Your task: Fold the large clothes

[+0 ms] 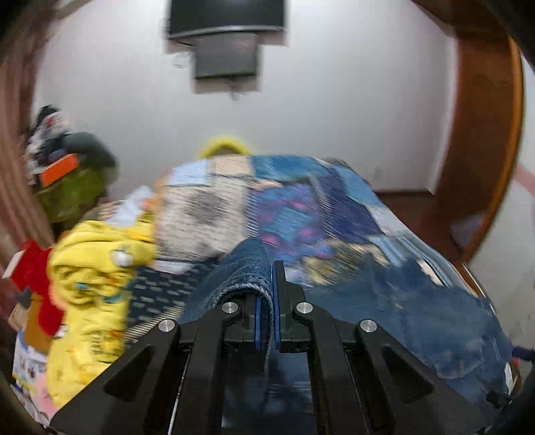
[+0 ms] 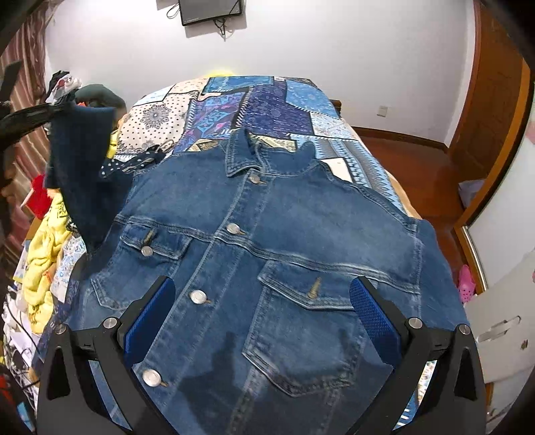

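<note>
A blue denim jacket (image 2: 267, 241) lies front-up on the bed, buttons closed, collar toward the far wall. My left gripper (image 1: 265, 301) is shut on the jacket's left sleeve (image 1: 247, 267); in the right wrist view it (image 2: 65, 105) holds that sleeve (image 2: 80, 160) lifted above the bed's left side. My right gripper (image 2: 262, 318) is open and empty, hovering over the jacket's lower front, its blue pads (image 2: 374, 321) either side of the chest pocket. The left wrist view is motion-blurred.
The bed has a blue patchwork cover (image 2: 267, 103). Yellow clothes (image 2: 43, 254) and other piles lie along the bed's left side. A wooden floor (image 2: 424, 167) and door frame (image 2: 485, 110) are on the right. A dark screen (image 2: 210, 11) hangs on the far wall.
</note>
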### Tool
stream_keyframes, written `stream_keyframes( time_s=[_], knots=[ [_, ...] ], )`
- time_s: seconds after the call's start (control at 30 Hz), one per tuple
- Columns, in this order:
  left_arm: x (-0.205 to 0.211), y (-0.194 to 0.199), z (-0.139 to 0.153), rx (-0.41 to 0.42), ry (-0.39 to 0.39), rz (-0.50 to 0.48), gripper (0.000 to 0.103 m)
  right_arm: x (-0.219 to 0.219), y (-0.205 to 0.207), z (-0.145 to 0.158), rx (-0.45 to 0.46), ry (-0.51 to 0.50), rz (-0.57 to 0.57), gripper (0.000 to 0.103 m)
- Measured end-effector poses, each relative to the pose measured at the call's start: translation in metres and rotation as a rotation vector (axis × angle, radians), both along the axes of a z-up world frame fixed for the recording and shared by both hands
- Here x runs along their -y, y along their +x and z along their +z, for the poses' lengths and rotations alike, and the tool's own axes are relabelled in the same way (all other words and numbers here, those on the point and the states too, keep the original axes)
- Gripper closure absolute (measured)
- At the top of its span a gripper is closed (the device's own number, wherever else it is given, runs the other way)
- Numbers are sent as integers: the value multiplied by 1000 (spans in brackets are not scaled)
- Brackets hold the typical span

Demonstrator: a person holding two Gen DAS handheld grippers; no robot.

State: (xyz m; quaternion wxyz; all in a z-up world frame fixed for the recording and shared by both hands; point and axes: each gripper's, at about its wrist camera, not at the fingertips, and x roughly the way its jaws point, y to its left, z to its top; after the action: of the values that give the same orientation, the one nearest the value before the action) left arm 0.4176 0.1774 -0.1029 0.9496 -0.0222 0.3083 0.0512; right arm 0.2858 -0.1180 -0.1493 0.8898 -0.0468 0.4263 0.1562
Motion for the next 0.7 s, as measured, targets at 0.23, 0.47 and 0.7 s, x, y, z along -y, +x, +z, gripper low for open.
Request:
stream_keyframes(
  time_s=[0.23, 0.47, 0.7],
  knots=[
    [102, 10, -79, -172, -27, -208, 99, 29, -8, -1, -4, -4, -38, 0],
    [151, -7, -145, -348, -8, -248, 99, 45, -11, -8, -24, -9, -61, 0],
    [138, -28, -139, -396, -154, -265, 67, 48, -14, -12, -36, 0, -72, 0]
  ],
)
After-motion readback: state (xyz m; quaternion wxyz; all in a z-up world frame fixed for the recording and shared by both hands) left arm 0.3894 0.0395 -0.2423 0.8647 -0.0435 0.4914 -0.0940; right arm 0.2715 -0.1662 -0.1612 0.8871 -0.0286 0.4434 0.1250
